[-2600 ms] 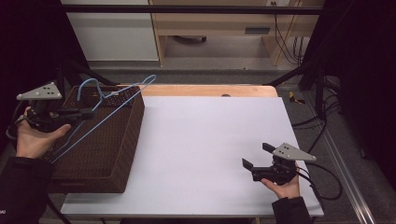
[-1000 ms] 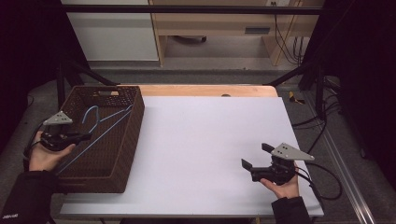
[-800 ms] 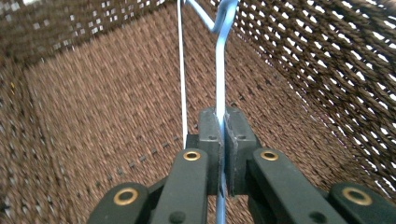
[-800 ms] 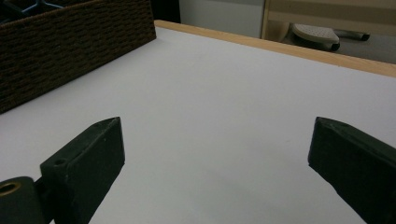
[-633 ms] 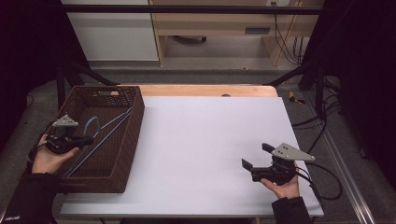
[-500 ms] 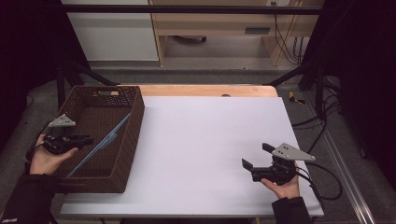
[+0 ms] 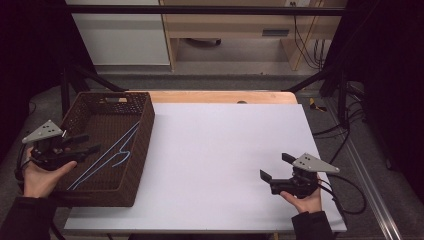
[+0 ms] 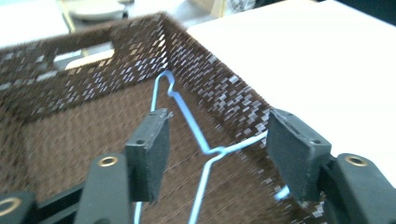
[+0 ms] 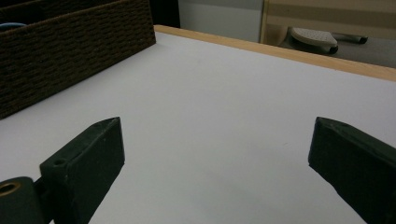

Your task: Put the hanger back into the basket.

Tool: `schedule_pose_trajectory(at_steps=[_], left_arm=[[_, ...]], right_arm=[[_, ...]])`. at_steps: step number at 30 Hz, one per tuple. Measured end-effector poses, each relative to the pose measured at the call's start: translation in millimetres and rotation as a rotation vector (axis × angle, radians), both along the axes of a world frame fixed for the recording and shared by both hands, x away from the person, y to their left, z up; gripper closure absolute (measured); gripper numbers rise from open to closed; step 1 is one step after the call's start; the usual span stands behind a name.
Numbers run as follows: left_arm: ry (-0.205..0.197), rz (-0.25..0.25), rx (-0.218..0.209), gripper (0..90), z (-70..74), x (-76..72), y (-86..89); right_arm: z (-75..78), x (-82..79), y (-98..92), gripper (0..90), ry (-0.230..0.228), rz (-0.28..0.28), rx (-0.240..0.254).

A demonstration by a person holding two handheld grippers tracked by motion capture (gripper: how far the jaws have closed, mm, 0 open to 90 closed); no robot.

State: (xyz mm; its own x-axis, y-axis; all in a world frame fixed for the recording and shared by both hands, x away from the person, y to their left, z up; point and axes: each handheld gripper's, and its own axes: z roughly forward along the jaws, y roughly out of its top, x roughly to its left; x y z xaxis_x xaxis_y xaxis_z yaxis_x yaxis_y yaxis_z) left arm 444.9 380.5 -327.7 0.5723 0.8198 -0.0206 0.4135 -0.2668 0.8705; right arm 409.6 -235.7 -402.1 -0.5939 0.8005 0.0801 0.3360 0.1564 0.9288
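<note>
With its jaws just opened and nothing between them, the left gripper [image 7: 85,143] has let the blue wire hanger [image 7: 107,156] lie flat inside the wicker basket [image 7: 137,165] at the desk's [image 7: 220,150] left edge, while the right gripper [image 7: 274,167] waits wide near the right edge.

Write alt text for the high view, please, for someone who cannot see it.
A blue wire hanger lies inside a dark wicker basket at the left of a white table. The left gripper is open above the basket's near left rim; the right gripper is open over the table's near right.
</note>
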Motion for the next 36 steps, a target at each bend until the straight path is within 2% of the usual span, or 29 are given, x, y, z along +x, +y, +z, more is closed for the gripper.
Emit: schedule_pose_trajectory(at_steps=[1, 2, 3, 5, 8, 11, 17, 21, 25, 26, 36], left_arm=[[-0.011, -0.006, -0.007, 30.1, 1.6, -3.3, -3.4], [-0.025, -0.014, -0.013, 30.1, 3.0, -6.5, -6.6], [-0.034, -0.024, -0.022, 25.6, 4.0, -9.4, -10.0], [-0.062, -0.046, -0.052, 23.0, 5.4, -18.0, -21.8], [-0.076, -0.069, -0.074, 19.2, 4.6, -23.3, -30.5], [-0.101, -0.097, -0.081, 14.8, 0.7, -31.7, -50.5], [-0.096, -0.138, -0.080, 10.7, -7.8, -37.9, -74.2], [-0.083, -0.169, -0.072, 10.0, -20.7, -40.3, -92.6], [-0.073, -0.185, -0.071, 10.3, -30.0, -41.1, -99.5], [-0.060, -0.195, -0.063, 10.6, -34.7, -40.9, -103.3], [-0.062, -0.198, -0.029, 11.8, -42.8, -42.7, -111.8]], right_arm=[[0.1, 0.0, -0.5, 4.0, -0.004, -0.001, -0.003], [0.1, 0.0, -0.5, 4.0, -0.004, -0.001, -0.003], [0.3, -0.2, -0.6, 4.0, -0.004, -0.001, -0.002], [0.5, -0.4, -0.6, 3.9, -0.004, -0.004, 0.001], [1.1, -0.8, -0.3, 3.9, -0.001, -0.008, 0.011], [1.1, -1.0, -0.7, 3.8, -0.002, -0.007, 0.009], [2.1, -2.0, -1.9, 3.7, -0.004, -0.009, 0.010], [2.9, -2.6, -2.9, 3.7, -0.010, -0.011, 0.014], [2.5, -3.0, -2.5, 3.6, -0.010, -0.008, 0.012], [2.3, -3.1, -2.4, 3.5, -0.010, -0.007, 0.011], [2.7, -4.6, -2.7, 3.4, -0.014, -0.001, 0.013]])
